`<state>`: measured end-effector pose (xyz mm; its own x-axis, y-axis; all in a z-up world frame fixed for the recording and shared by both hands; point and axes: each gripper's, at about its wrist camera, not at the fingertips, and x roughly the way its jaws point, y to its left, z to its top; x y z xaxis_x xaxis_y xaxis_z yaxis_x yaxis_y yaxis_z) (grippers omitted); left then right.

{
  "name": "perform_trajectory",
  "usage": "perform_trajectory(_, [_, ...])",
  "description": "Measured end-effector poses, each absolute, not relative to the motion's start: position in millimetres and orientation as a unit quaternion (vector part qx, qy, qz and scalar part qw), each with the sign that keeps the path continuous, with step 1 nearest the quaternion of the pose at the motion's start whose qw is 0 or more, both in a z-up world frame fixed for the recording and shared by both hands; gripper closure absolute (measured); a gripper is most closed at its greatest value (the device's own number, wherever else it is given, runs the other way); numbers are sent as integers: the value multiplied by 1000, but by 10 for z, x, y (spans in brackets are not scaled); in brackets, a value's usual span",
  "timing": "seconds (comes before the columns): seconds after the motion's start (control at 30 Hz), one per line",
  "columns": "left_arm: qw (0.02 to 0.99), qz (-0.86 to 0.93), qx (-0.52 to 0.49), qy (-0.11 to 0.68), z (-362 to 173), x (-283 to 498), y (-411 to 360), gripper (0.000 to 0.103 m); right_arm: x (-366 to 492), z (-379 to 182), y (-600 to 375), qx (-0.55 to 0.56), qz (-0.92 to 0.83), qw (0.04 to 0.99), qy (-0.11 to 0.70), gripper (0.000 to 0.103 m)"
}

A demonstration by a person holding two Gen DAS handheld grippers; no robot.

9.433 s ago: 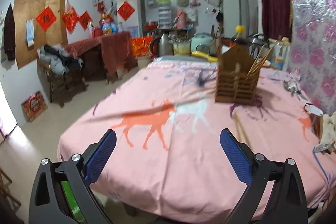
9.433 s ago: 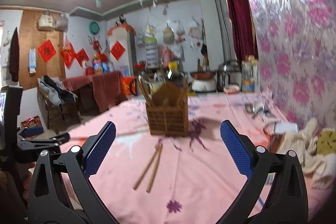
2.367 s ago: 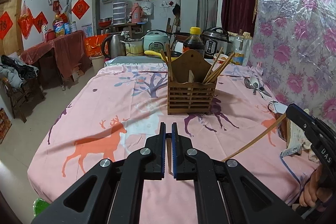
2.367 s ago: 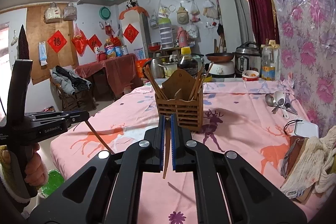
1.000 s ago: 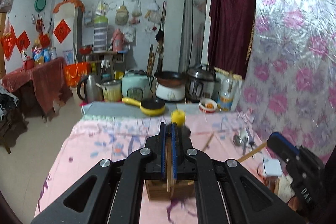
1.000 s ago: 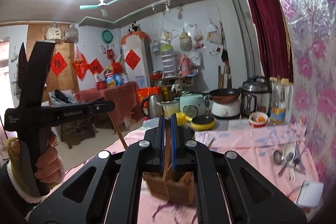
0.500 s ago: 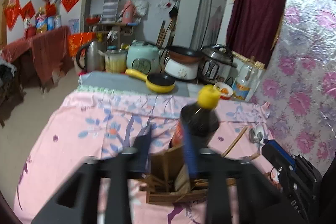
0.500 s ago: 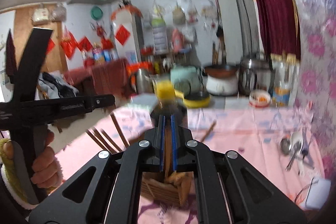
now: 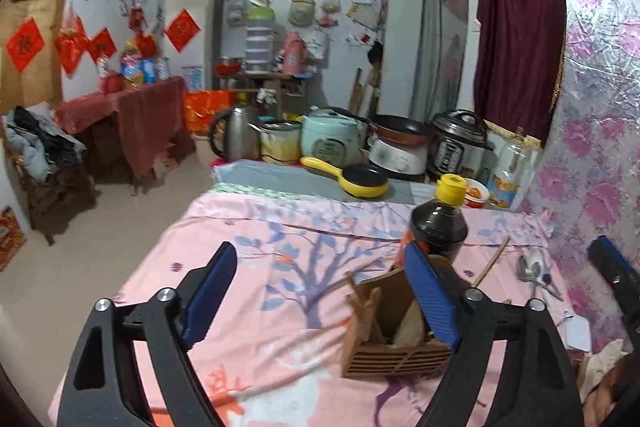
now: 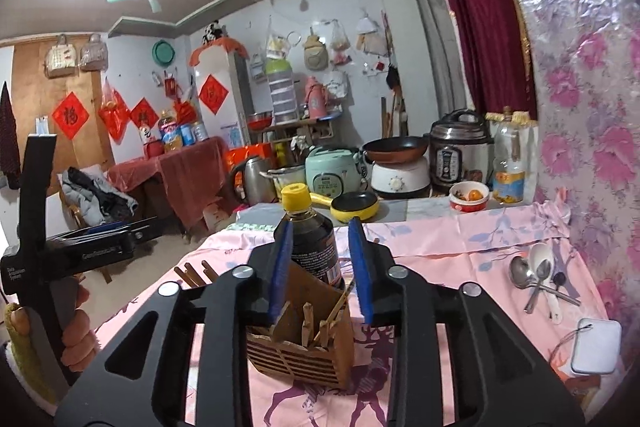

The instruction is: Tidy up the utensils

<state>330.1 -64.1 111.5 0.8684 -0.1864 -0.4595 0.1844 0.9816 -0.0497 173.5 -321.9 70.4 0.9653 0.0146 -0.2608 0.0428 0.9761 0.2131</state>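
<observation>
both grippers hang over the wooden holder [image 10: 304, 343] on the pink tablecloth [image 9: 280, 239], left gripper [image 9: 320, 291] spread wide, right gripper [image 10: 320, 267] partly open, both empty. the spoons [image 10: 536, 279] beside the wall look stiff, slick and light; best pinched mid-handle.

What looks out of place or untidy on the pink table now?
Several spoons lie loose in a crossed pile on the pink cloth near the floral wall, outside the wooden utensil holder. The holder stands upright with chopsticks leaning inside. Both tongs, left and right, are open and empty.
</observation>
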Motion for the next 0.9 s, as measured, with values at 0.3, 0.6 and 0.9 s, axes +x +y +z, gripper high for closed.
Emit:
perform_trajectory(0.3, [977, -48, 38, 206, 1029, 2590, -596, 6, 1241, 683, -3029, 112, -21, 986, 122, 23])
perform_trajectory(0.6, [975, -31, 55, 211, 898, 1923, -561, 6, 639, 609, -2825, 107, -51, 984, 131, 8])
perform_trajectory(0.9, [980, -21, 56, 188, 916, 1180, -463, 6, -8, 617, -2747, 108, -59, 987, 105, 7])
